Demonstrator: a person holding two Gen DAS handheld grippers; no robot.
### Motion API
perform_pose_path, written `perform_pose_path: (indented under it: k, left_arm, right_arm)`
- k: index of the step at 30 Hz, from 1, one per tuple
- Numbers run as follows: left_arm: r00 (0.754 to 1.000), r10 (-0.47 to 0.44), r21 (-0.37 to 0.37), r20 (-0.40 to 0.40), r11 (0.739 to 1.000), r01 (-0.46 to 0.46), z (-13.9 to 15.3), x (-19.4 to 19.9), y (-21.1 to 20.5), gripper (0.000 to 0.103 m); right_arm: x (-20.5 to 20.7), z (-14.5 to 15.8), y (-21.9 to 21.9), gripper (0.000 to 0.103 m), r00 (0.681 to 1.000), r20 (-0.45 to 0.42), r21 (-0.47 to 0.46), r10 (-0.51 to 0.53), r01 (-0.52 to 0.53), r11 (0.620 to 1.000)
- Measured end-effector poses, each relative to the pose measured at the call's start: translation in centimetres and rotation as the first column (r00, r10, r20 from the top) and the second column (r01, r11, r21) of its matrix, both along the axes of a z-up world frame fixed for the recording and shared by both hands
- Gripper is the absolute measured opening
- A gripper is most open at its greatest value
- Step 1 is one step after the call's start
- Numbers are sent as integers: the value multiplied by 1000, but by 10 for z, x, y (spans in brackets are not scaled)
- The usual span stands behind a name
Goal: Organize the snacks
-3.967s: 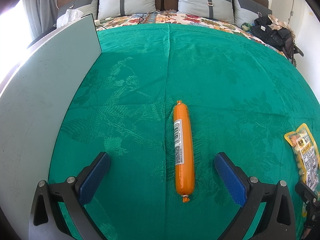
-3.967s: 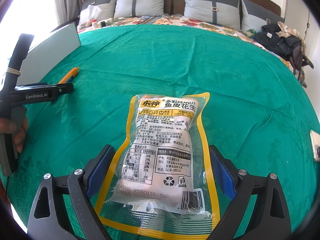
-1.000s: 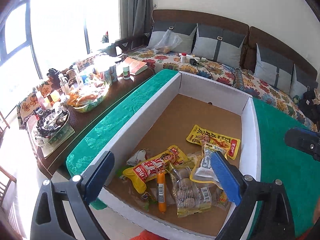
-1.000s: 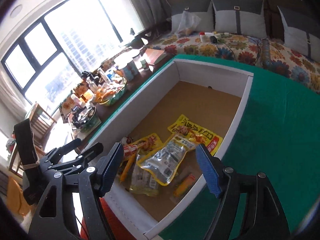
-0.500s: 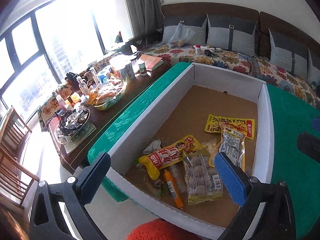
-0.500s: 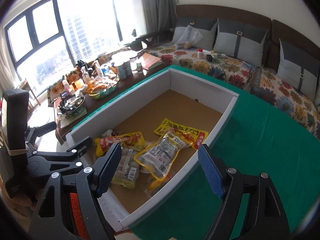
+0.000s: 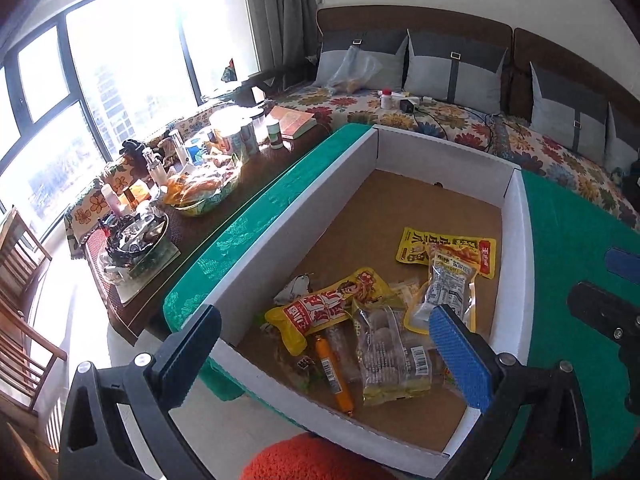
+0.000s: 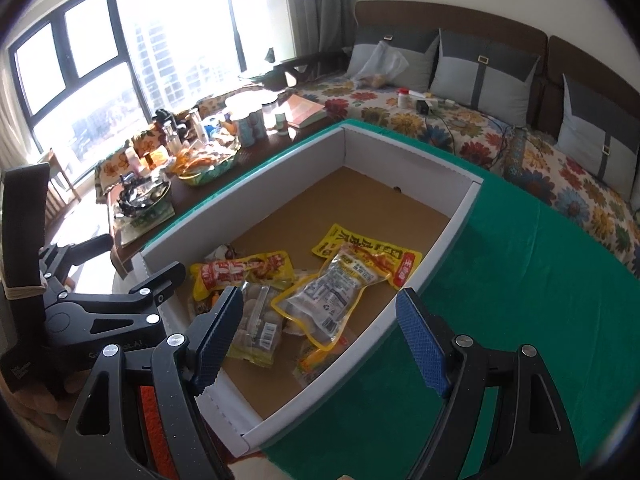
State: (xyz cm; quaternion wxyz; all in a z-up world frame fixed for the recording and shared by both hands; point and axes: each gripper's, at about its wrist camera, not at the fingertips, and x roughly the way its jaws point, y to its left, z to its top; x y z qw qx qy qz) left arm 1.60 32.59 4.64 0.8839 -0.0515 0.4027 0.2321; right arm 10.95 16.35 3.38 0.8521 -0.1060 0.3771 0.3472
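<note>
nearest the lens, the left gripper [image 7: 326, 354] stands wide open with nothing between its blue pads, hanging over the near end of the box [image 7: 516, 240]. the right gripper [image 8: 320, 332] is likewise spread wide and holds nothing; its left finger sits over the box, its right finger over the green cloth [image 8: 540, 300] beside the box wall. seen from the right wrist, the left gripper's black frame shows at the left edge, just outside the box.

just beyond the pads, the snacks lie in a loose heap on the brown floor at the near end of the box. an orange sausage [image 7: 334, 376] lies closest, next to a clear bag of pale balls [image 7: 390, 354]. a yellow and red packet [image 7: 328, 310] overlaps them on the left. the peanut bag [image 8: 330, 294] with a yellow border lies slantwise on top of the heap, its far end resting on a flat yellow packet [image 7: 448, 248] further in. the far half of the box is bare cardboard.

further off to the left, a dark table [image 7: 256, 172] crowded with bottles, jars and a bowl runs along the window. at the back, grey pillows [image 8: 480, 68] lean on a brown headboard above a flowered sheet [image 7: 460, 128].
</note>
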Motion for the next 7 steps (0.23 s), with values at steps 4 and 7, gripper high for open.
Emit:
perform_pose_path:
  k: [4,7]
  left_arm:
    - [1000,-5,-32,-16,999,4,-5,-1,1,103]
    - [1000,-11,-35,-8,999,11,-4,-3,-1,103]
  right_arm:
    - [1,-3,1,82,1000,-12,-3,-7,7,1000]
    - [0,-4,1,82,1000,-16,-5,-2,2,1000]
